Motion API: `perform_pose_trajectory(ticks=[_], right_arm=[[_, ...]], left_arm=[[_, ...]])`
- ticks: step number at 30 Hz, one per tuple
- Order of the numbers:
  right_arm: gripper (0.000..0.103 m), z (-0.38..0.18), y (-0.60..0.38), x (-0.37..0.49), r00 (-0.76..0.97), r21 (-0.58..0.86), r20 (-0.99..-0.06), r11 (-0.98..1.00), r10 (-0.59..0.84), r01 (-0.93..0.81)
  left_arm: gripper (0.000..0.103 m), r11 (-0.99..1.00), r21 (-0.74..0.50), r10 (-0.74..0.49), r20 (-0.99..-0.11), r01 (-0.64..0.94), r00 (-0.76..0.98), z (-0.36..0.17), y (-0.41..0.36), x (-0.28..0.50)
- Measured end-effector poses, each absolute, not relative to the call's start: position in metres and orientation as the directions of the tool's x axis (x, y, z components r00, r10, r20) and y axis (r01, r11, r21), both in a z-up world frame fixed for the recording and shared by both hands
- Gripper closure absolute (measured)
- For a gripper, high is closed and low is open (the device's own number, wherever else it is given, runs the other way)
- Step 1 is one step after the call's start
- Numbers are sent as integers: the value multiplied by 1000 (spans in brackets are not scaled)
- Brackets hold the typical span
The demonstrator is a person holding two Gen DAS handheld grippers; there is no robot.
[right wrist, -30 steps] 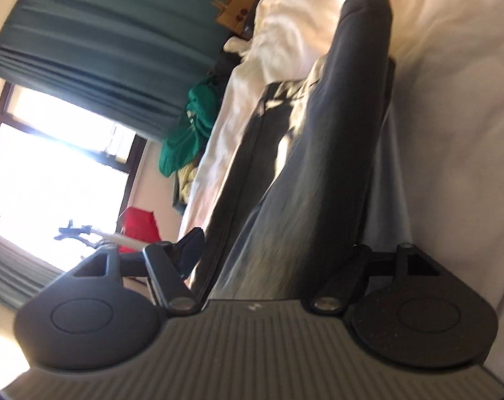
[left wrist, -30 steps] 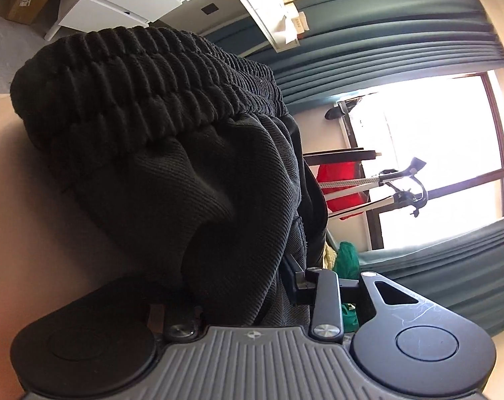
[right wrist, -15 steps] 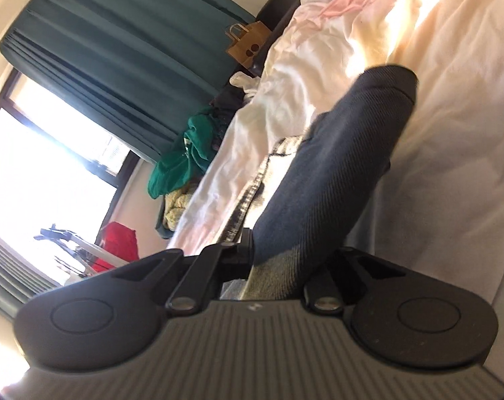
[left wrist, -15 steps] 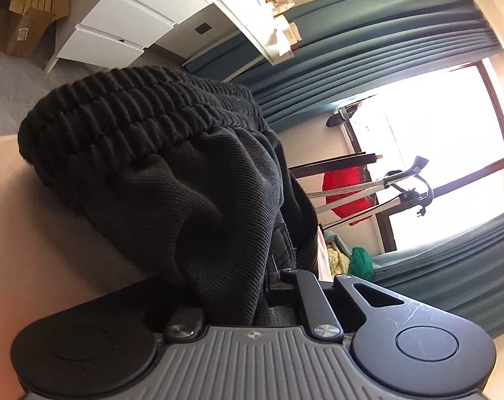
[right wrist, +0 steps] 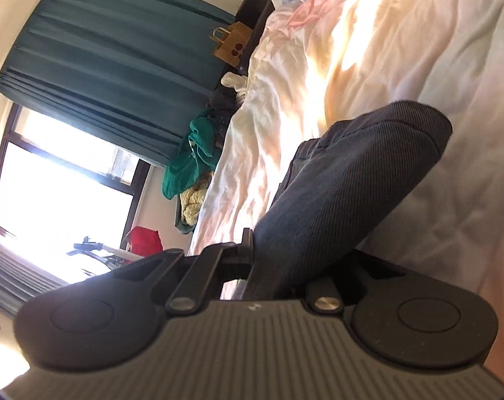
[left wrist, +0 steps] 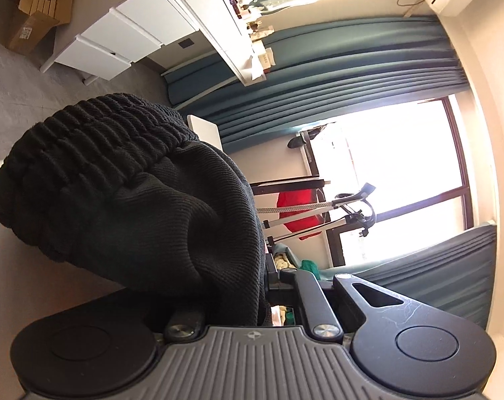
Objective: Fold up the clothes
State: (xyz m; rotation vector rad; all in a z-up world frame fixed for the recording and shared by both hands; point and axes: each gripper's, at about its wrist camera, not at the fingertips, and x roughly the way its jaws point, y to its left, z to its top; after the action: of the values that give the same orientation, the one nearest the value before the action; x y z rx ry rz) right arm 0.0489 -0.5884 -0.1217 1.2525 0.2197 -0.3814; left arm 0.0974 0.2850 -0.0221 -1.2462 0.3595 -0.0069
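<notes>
Bedroom scene, both cameras rolled sideways. We use the window [left wrist: 402, 180] as landmark: one window, teal curtains [left wrist: 335, 76] on both sides of it, one drying rack [left wrist: 318, 206] in front of it with one red cloth [left wrist: 298, 213] hung on it. One white desk [left wrist: 128, 36] with three drawer fronts sits past the curtains, away from the window; one cardboard box [left wrist: 35, 10] on the floor beyond the desk.

Right view: one bed with a cream sheet [right wrist: 368, 50] running away from the window [right wrist: 51, 193], one green garment [right wrist: 188, 160] and one yellow knit piled at the bed's window-side edge, one paper bag [right wrist: 231, 43] further along that edge, by the curtain.

We hold one pair of black trousers [left wrist: 145, 206], one gripper each end. Left gripper [left wrist: 248, 303] is clamped on the fabric just below the ribbed waistband [left wrist: 95, 143]; cloth bulges out over the finger away from the window and hides it. Right gripper [right wrist: 275, 273] is pinched on a leg of the trousers [right wrist: 345, 183]; the cloth runs straight out from the jaws, long axis along the fingers, then doubles over at a rounded fold [right wrist: 418, 123] above the sheet.

Bare sheet lies all round that fold on the side away from the window. We can't tell whether the fold touches the sheet.
</notes>
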Motion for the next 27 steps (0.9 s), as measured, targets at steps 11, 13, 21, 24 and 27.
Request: perform_pose_trajectory(ticks=[11,13,21,24,27], right_arm=[[83,-159,-585,7,864,860,-500,84,-57,503],[72,-157,-583,0,854,852,-513,64,-89,519],[24,-133,-560,-24,726,744,-627,59,-283,666],[24,-129,-550,-23,712,722,-638,95,-294,685],[24,-124,-542,-19,698,703,-641,124,-319,701]], left_arm=[[63,392,-851,-245,-463,-350,852,-38,312,52],[44,466,-816,-227,-484,-342,845,-29,305,44],[14,771,-572,-23,-462,-279,886,33,237,-17],[10,896,-423,-60,-410,-132,910,59,192,-2],[9,961,-270,-161,-401,52,902,71,130,11]])
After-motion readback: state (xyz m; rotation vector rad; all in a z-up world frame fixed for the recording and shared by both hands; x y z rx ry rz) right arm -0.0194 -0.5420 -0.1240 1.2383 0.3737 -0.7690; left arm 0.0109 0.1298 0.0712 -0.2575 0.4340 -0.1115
